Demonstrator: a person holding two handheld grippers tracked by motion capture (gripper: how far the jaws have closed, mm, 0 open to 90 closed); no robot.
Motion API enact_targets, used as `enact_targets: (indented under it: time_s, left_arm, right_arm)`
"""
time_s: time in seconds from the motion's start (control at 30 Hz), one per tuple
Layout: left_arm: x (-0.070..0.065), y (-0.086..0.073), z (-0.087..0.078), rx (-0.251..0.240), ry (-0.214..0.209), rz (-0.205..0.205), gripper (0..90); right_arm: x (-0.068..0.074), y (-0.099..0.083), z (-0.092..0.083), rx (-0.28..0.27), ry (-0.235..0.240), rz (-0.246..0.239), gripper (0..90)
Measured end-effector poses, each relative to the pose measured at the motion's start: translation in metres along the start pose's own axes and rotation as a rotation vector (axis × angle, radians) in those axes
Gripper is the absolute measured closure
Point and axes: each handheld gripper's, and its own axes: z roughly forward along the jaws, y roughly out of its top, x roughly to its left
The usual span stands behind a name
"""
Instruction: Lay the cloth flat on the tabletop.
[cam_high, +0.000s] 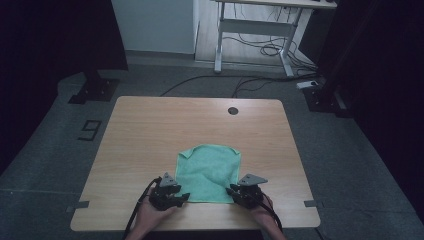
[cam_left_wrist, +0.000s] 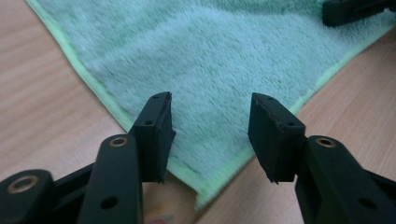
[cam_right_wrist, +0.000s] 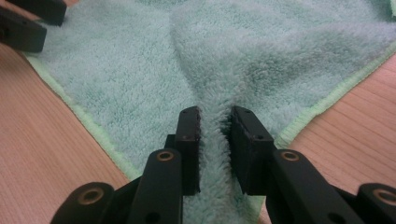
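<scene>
Looking down from the high view, we see a green towel (cam_high: 209, 172) lying on the wooden table (cam_high: 150, 130) in the lower middle of the frame, its near edge close to the table's front edge. The far corners of the towel are slightly turned over.

We hold the left gripper (cam_high: 176, 199) at the towel's lower left corner and the right gripper (cam_high: 235, 192) at its lower right corner. Each is carried by a hand (cam_high: 150, 215) entering from the bottom of the frame.

In the left gripper view, the left gripper (cam_left_wrist: 210, 135) stands with its jaws wide apart. The towel's corner (cam_left_wrist: 210, 60) lies flat on the table below and between them, and neither pad presses on it. The tip of the other gripper shows at the upper right of that frame, resting on the cloth.

In the right gripper view, the right gripper (cam_right_wrist: 215, 149) has its jaws narrow, pinching a raised ridge of towel (cam_right_wrist: 261, 60) between the pads. The fold runs from the jaws toward the upper middle of the frame.

We note a round dark grommet (cam_high: 233, 111) near the table's far edge. On the floor at the left of the high view, a dark mark (cam_high: 90, 130) reads like the figure 9.
</scene>
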Motion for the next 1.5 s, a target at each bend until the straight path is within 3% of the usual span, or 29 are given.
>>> enact_targets:
  time_s: [0.17,0.27,0.37,0.5,0.63,0.9,1.1,1.5]
  left_arm:
    - [0.004,0.011,-0.004,-0.028,0.008,0.023,48.8]
    - [0.006,0.021,-0.004,-0.039,0.023,0.041,48.5]
    - [0.009,0.031,0.001,-0.052,0.038,0.053,48.9]
    - [0.015,0.042,0.013,-0.052,0.057,0.047,49.4]
    - [0.02,0.051,0.025,-0.042,0.066,0.046,50.3]
    - [0.032,0.062,0.045,-0.036,0.069,0.013,50.4]
    - [0.036,0.066,0.051,-0.043,0.076,0.011,49.3]
    - [0.057,0.082,0.068,-0.057,0.084,-0.011,47.1]
  right_arm:
    - [-0.006,0.0,-0.002,0.01,-0.004,0.003,67.7]
    - [-0.011,0.003,-0.007,0.003,-0.019,0.025,54.6]
    - [-0.016,0.009,-0.012,-0.029,-0.03,0.051,50.1]
    - [-0.018,0.024,-0.008,-0.066,-0.033,0.064,49.3]
    - [-0.015,0.039,0.009,-0.068,-0.008,0.064,49.3]
    - [-0.019,0.044,0.04,-0.021,-0.017,0.078,50.1]
    - [-0.018,0.042,0.045,0.007,-0.033,0.063,51.0]
    - [-0.019,0.039,0.044,-0.001,-0.035,0.048,53.6]
